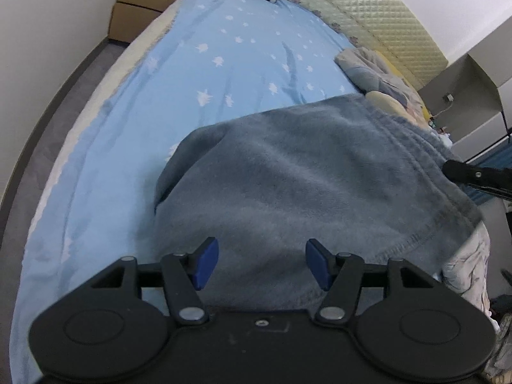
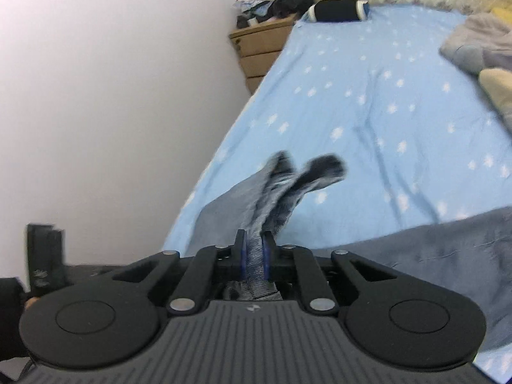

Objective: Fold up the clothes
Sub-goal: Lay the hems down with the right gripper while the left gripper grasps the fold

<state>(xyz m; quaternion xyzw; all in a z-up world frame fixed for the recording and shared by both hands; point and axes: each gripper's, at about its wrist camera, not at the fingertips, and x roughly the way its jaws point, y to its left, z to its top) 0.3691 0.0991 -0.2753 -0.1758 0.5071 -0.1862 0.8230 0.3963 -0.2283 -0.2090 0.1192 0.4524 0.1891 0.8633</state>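
I am standing at a bed (image 1: 134, 102) covered in a light blue sheet with white stars, folding a grey-blue fleece garment (image 1: 304, 185) that lies on its near part. My right gripper (image 2: 254, 257) is closed tight on a bunched edge of the garment, the cloth pinched between the two blue pads and sticking up beyond them in two blurred flaps; the rest trails down to the sheet. My left gripper (image 1: 262, 264) is wide open, holding nothing, hovering just above the garment's near side. The stitched hem runs along the right of the left view, where a black tip of the right gripper shows. To fold well, I judge I should grip the matching edge with the left, lift both evenly, and lay the fabric over flat, keeping it taut so no creases form. Pillows (image 1: 380, 73) and a black roll (image 2: 339, 9) lie farther up the bed.
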